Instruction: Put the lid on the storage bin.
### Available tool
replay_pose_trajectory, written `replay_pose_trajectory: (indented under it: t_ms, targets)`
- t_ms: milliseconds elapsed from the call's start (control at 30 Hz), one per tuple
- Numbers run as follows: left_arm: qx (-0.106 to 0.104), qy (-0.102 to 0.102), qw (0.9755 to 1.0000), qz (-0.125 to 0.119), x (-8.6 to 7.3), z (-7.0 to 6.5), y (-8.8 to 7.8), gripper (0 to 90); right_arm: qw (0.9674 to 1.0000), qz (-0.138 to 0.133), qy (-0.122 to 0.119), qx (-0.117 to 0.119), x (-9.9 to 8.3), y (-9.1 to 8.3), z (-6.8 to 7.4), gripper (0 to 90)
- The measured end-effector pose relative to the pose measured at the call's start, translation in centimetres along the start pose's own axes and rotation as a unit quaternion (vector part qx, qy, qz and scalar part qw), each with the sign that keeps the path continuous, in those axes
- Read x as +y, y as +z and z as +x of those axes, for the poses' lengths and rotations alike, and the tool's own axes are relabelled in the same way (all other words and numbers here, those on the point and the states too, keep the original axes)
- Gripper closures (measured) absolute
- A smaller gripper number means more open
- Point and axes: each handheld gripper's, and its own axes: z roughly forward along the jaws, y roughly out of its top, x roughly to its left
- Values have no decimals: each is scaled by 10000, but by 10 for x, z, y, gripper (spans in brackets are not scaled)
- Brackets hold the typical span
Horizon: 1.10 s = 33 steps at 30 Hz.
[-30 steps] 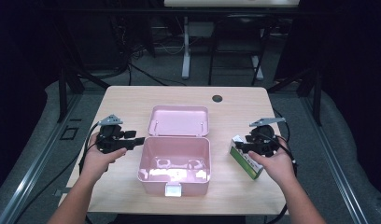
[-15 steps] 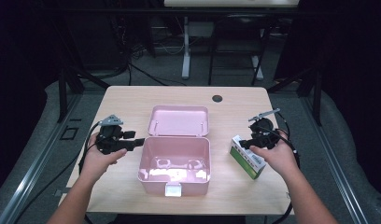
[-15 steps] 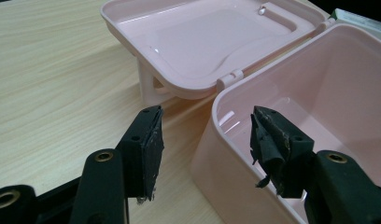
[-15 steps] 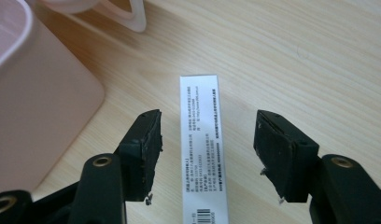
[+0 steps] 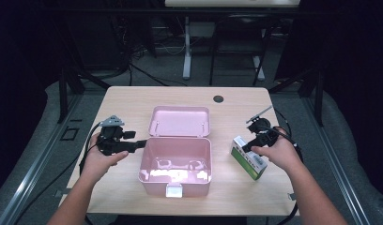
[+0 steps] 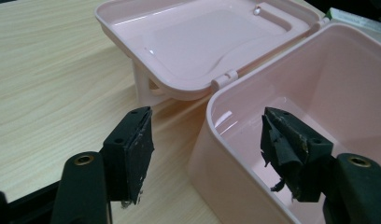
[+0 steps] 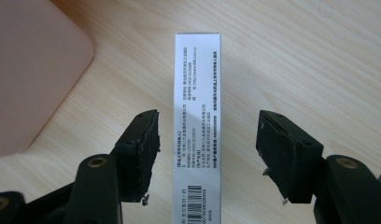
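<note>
A pink plastic box [image 5: 152,177] stands open at the table's middle, its lid [image 5: 180,122] laid back behind it. My left gripper [image 5: 141,143] is at the box's left wall. Its jaws have just been opening and now stand open astride that wall [image 6: 235,154], one pad outside and one inside, neither pressing. A green and white carton [image 5: 248,158] lies flat to the right of the box. My right gripper [image 5: 248,146] hovers over it. Its jaws have just been opening too, and they stand open on either side of the carton's white printed face [image 7: 196,84], clear of it.
The wooden table [image 5: 124,103] has a small black round hole [image 5: 218,99] near its far edge. The pink box's corner [image 7: 30,74] lies left of the carton in the right gripper view. Cables trail off both table sides. Dark floor and stand legs surround the table.
The right gripper has shifted a little toward the table's far side over the carton. The left hand, the box and the carton have kept their places.
</note>
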Motion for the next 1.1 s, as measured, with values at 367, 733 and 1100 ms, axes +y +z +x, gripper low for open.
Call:
replay_pose_trajectory:
  t_ms: [367,733,1100]
  targets:
    - [83,-45,9999,68,-1,2,1,332,9982,562,-174,70,7,9,4,304]
    - [90,-20,9999,89,-1,2,1,359,9957,887,-257,-12,12,17,5,429]
    - [112,-26,9998,150,-1,2,2,378,9937,1104,-211,-26,12,25,4,504]
